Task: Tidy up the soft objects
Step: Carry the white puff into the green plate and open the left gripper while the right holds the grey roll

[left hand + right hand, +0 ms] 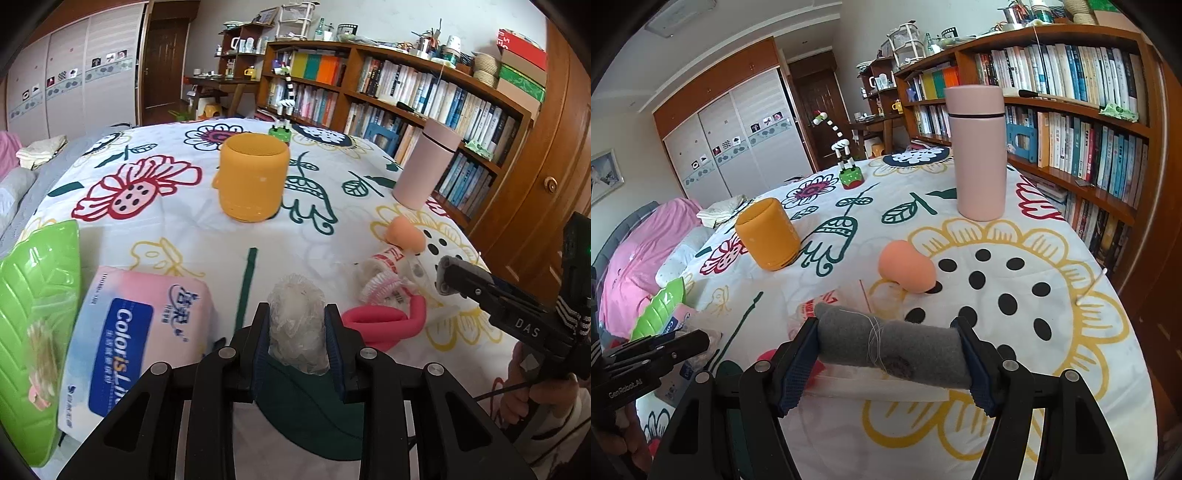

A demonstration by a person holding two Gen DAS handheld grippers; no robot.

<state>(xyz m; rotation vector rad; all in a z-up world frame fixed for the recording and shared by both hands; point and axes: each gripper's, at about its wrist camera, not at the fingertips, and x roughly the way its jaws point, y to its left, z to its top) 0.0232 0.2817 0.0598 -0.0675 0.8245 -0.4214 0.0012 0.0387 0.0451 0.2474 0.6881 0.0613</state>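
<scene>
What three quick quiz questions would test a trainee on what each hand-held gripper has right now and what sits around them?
1. True or false: the left hand-held gripper is shut on a crumpled clear plastic bundle.
2. What does the right hand-held gripper hold? A) the peach makeup sponge B) a grey felt roll C) the pink bottle
3. Fill in: in the left wrist view, the tissue pack lies between the plastic bundle and the ____ tray.

Key: 1 true; 2 B, held across its two ends; 3 green.
</scene>
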